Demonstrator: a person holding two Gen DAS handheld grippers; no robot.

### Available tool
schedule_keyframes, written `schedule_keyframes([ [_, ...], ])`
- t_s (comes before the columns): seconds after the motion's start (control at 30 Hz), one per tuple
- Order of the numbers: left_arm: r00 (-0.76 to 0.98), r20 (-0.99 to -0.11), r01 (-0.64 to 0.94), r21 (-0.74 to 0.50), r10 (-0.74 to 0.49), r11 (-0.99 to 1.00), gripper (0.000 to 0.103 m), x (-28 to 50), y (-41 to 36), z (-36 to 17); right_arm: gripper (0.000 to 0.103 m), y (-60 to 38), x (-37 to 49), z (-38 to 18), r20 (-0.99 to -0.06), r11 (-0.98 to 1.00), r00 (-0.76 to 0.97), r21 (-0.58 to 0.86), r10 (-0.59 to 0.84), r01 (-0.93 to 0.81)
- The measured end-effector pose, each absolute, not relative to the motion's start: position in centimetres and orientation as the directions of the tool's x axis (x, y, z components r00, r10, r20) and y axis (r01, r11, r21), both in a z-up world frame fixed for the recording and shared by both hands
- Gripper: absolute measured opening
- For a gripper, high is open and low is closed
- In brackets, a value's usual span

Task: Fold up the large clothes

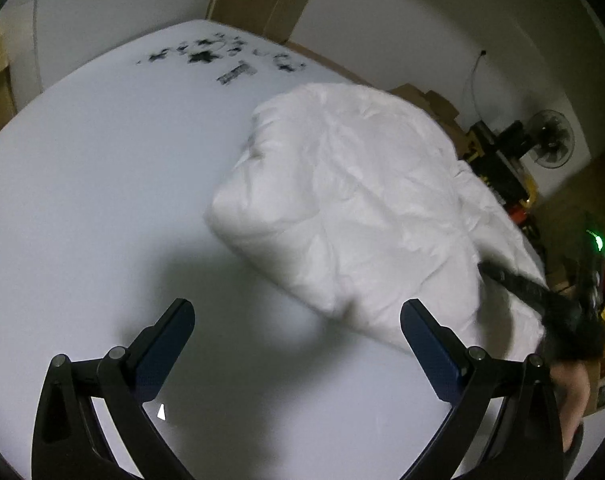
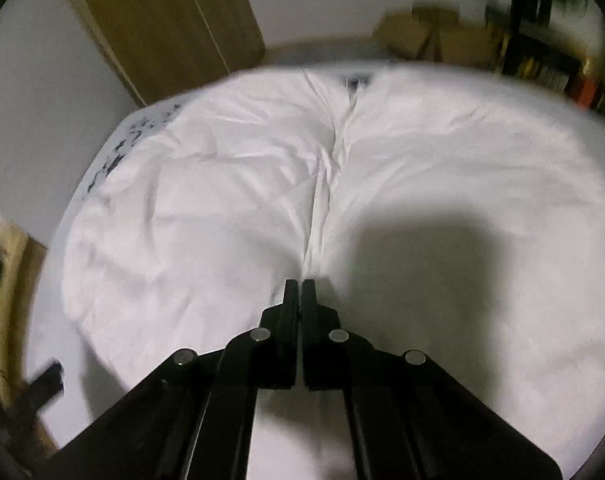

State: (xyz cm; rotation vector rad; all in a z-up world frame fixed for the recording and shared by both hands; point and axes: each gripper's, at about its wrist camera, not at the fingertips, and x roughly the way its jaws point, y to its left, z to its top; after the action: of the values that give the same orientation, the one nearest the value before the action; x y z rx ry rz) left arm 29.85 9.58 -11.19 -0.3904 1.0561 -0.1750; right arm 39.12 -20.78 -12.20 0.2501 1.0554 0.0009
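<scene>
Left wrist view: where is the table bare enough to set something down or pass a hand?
Bare table lies left of the white garment, from the black marks at the far edge to the open left gripper. The right side is crowded: garment and right gripper.

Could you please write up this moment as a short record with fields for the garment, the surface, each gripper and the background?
garment: puffy white padded garment, bunched and creased, lying on the table
surface: pale white table top with black printed marks near its far edge
left gripper: fingers wide apart, nothing between them, above bare table beside the garment
right gripper: fingers closed, pinching a fold of the garment at a crease
background: brown wooden panel, black fan
</scene>
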Motion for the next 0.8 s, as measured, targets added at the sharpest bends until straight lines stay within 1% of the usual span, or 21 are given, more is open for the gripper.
schedule_keyframes([
  [0.03,0.478,-0.815,-0.065,-0.407,-0.329,0.911,0.103,30.0,9.8,-11.5,0.000,-20.6,39.3,-13.7,-0.879,0.967,0.457,0.218,0.138,0.129],
  [0.07,0.470,-0.813,-0.074,-0.424,-0.343,0.903,0.103,30.3,9.7,-11.6,0.000,-20.4,40.0,-15.9,-0.882,0.975,0.457,0.189,0.116,0.116],
  [0.1,0.461,-0.811,-0.072,-0.438,-0.360,0.896,0.103,30.3,9.6,-11.7,0.000,-20.3,40.3,-16.2,-0.871,0.979,0.479,0.176,0.108,0.099],
  [0.17,0.469,-0.795,-0.038,-0.454,-0.385,0.890,0.103,29.8,9.3,-11.1,0.000,-20.3,40.4,-15.7,-0.890,0.972,0.436,0.201,0.131,0.119],
  [0.23,0.487,-0.789,-0.009,-0.433,-0.374,0.901,0.103,29.0,9.4,-10.6,0.000,-20.5,38.6,-14.1,-0.879,0.955,0.440,0.266,0.185,0.130],
  [0.27,0.489,-0.793,-0.015,-0.425,-0.363,0.905,0.103,28.8,9.5,-10.7,0.000,-20.0,38.0,-14.1,-0.880,0.961,0.442,0.251,0.176,0.119],
  [0.33,0.470,-0.804,-0.062,-0.441,-0.363,0.895,0.103,29.2,10.3,-11.5,0.000,-18.8,37.9,-16.7,-0.913,0.968,0.368,0.230,0.178,0.103],
  [0.37,0.460,-0.805,-0.073,-0.455,-0.375,0.887,0.103,29.3,10.4,-11.8,0.000,-18.6,38.6,-18.1,-0.912,0.974,0.376,0.209,0.163,0.085],
  [0.47,0.442,-0.799,-0.075,-0.486,-0.408,0.871,0.103,29.0,10.6,-12.1,0.000,-18.9,39.3,-17.7,-0.921,0.971,0.350,0.219,0.173,0.096],
  [0.53,0.448,-0.799,-0.068,-0.478,-0.402,0.876,0.103,28.5,10.9,-12.1,0.000,-18.7,38.6,-16.9,-0.895,0.970,0.405,0.235,0.190,0.065],
  [0.57,0.447,-0.798,-0.081,-0.487,-0.405,0.870,0.103,28.5,11.2,-12.4,0.000,-18.2,38.7,-18.0,-0.908,0.979,0.386,0.199,0.165,0.051],
  [0.6,0.441,-0.795,-0.096,-0.503,-0.416,0.859,0.103,28.6,11.5,-12.7,0.000,-18.3,39.2,-19.7,-0.916,0.977,0.362,0.207,0.174,0.053],
  [0.63,0.431,-0.789,-0.121,-0.531,-0.438,0.839,0.103,28.9,11.9,-13.1,0.000,-18.3,39.3,-19.7,-0.907,0.978,0.385,0.203,0.172,0.042],
  [0.67,0.425,-0.775,-0.133,-0.565,-0.469,0.814,0.103,29.0,12.3,-13.4,0.000,-18.6,39.9,-19.8,-0.916,0.975,0.354,0.217,0.190,0.039],
  [0.73,0.405,-0.746,-0.143,-0.623,-0.529,0.769,0.103,29.0,12.9,-14.0,0.005,-20.1,39.8,-19.5,-0.899,0.945,0.342,0.316,0.272,0.079],
  [0.77,0.397,-0.723,-0.153,-0.660,-0.566,0.736,0.103,29.1,13.5,-14.5,0.012,-21.0,39.2,-18.6,-0.874,0.934,0.394,0.345,0.285,0.089],
  [0.8,0.406,-0.685,-0.151,-0.703,-0.605,0.695,0.103,29.3,13.9,-14.9,0.019,-21.7,38.3,-17.5,-0.849,0.938,0.458,0.337,0.264,0.084],
])
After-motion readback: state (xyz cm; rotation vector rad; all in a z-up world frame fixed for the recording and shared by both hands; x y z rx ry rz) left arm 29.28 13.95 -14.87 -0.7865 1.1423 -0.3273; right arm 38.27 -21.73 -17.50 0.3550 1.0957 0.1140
